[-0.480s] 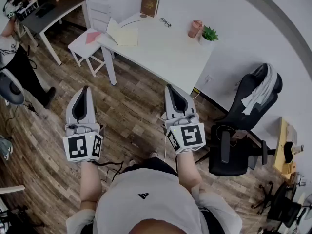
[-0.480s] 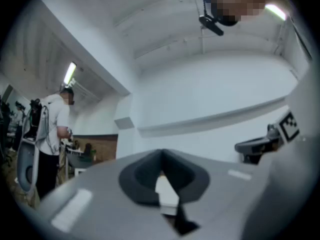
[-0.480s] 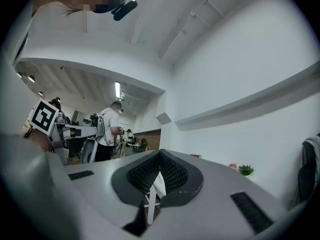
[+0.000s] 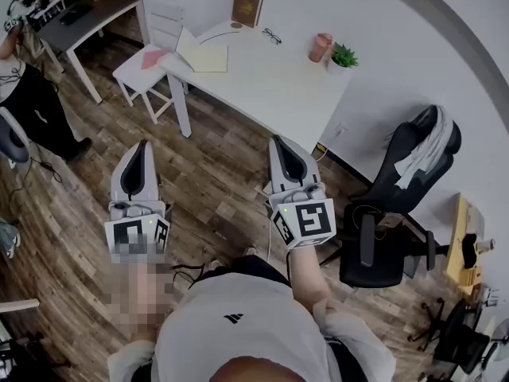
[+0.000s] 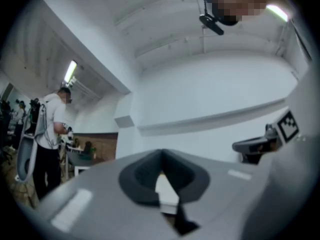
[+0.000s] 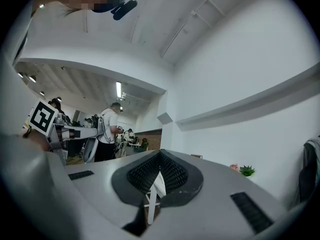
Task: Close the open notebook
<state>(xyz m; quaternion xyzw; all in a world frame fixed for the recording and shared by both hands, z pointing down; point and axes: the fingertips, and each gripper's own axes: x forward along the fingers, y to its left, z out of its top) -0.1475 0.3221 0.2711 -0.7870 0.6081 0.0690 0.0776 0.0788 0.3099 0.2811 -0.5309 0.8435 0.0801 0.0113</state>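
Table [image 4: 278, 94]: white, set against the wall.
Book [image 4: 245, 7]: brown, upright against the wall at the table's far corner.
Glasses [image 4: 270, 36]: flat on the table, near the book.
Cup [image 4: 319, 47]: pink, just beside the plant.
Plant [image 4: 343, 56]: green, potted, at the table's right end.
Stool [image 4: 137, 76]: white, at the table's left end, pink sheet [image 4: 151, 59] on top.
Office chair [image 4: 378, 253]: black, right of the table, pale garment [image 4: 425, 146] draped over its back.
Floor [image 4: 215, 173]: dark wood planks.
Bystander [image 4: 32, 106]: standing, far left.

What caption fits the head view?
Left claw and right claw shut above wood floor, short of the white table with the open notebook.
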